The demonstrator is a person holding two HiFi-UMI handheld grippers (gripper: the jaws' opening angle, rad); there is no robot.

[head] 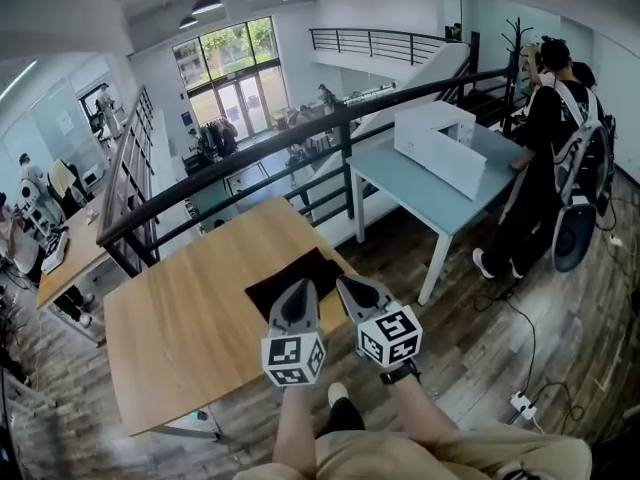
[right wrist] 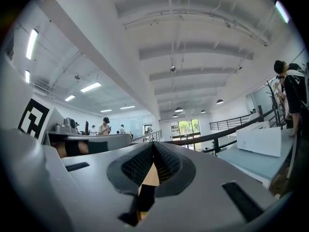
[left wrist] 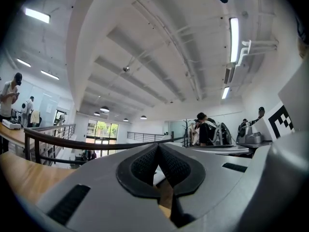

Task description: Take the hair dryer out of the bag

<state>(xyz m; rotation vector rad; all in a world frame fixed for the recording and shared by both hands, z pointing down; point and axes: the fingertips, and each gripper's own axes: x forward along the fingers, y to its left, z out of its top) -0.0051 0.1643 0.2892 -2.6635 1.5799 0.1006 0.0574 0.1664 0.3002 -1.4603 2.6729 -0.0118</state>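
Cloth of the black bag (head: 292,276) looks limp, lying flat on the table (head: 170,328) just beyond the left gripper (head: 302,288) and right gripper (head: 348,286), both closed on nothing; the unseen hair dryer probably needs a firm handle grip.

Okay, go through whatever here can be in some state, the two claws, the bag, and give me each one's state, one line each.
left claw: shut, nothing between its jaws.
right claw: shut, nothing between its jaws.
black bag: lying flat on the wooden table; whether it is open or closed cannot be told.
hair dryer: not visible, so not yet taken out.
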